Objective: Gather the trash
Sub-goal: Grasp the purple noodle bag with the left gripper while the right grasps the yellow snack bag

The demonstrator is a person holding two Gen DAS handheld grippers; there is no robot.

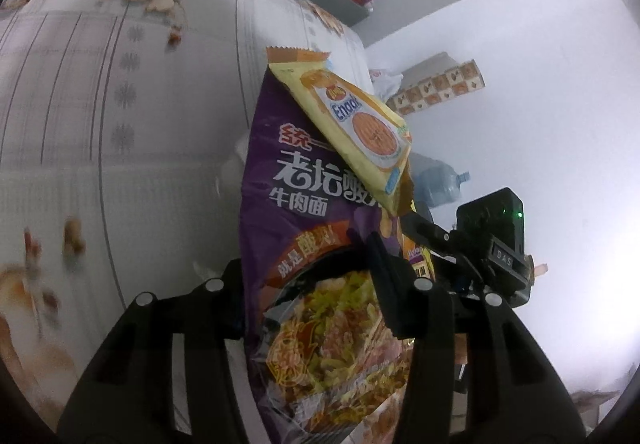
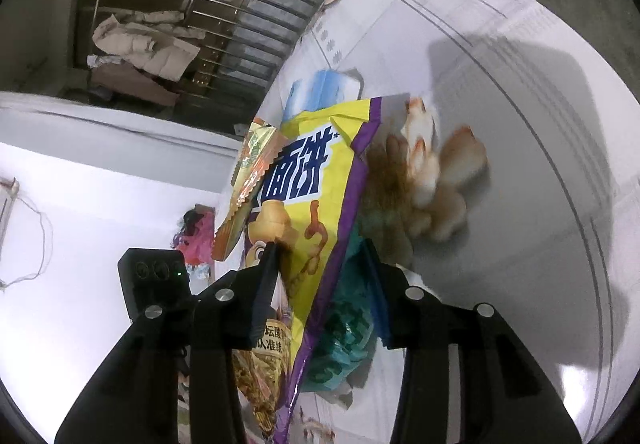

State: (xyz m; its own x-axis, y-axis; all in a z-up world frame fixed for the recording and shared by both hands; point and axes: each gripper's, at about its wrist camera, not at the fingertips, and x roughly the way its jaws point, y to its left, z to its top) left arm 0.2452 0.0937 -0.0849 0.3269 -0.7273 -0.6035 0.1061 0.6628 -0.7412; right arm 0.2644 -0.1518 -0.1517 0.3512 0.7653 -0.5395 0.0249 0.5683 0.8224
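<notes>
**Desk:** Where does the collecting stand?

**Caption:** You have both claws on one big purple noodle bag (image 1: 288, 204), held upright over the flowered tablecloth (image 1: 100, 104). Your left gripper (image 1: 308, 260) is clenched across the bag's printed face; your right gripper (image 2: 320, 256), from the far side, pinches the yellow panel with a teal wrapper (image 2: 348, 328) bunched against its other finger. A yellow snack packet (image 1: 360, 124) pokes out of the mouth, so I judge the bag is serving as your trash sack.

**Desk:** And the next move?

**Caption:** Probably keeping the mouth up and the grip firm while you carry it. The packet sits loosely and could slide out if you tilt.
</notes>
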